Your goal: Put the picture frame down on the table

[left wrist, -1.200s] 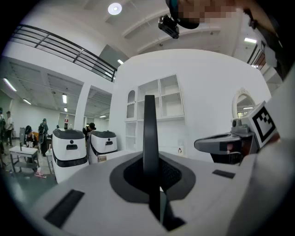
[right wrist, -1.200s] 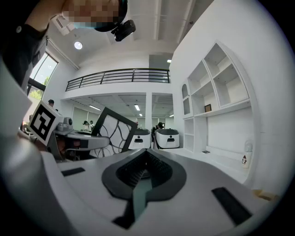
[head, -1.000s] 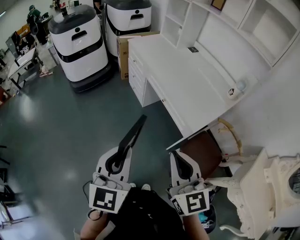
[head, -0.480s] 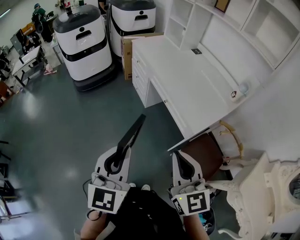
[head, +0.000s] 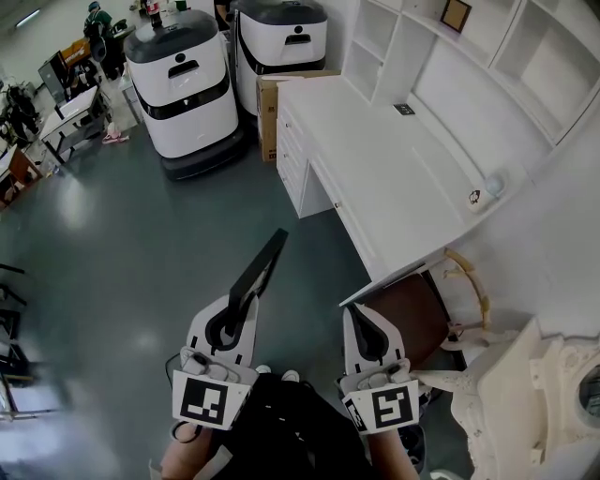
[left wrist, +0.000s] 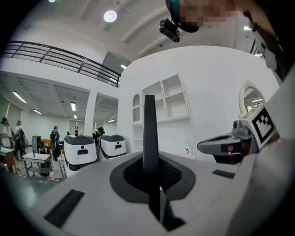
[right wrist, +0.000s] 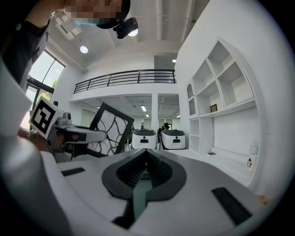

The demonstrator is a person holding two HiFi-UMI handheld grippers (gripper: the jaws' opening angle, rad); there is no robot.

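Table (head: 384,159): ahead and to your right, top mostly bare. The picture frame (head: 258,270) is not yet over it. It hangs above the floor, well short of the near edge, pinched by one edge in your left gripper (head: 242,302). Right gripper (head: 356,317): jaws closed on nothing.

Risk: with a thin one-edge grip, the frame may swing or slip on the reach.

Shelf cubbies (head: 544,66): one small framed picture (head: 457,13). Cardboard box (head: 272,98): contents unseen.
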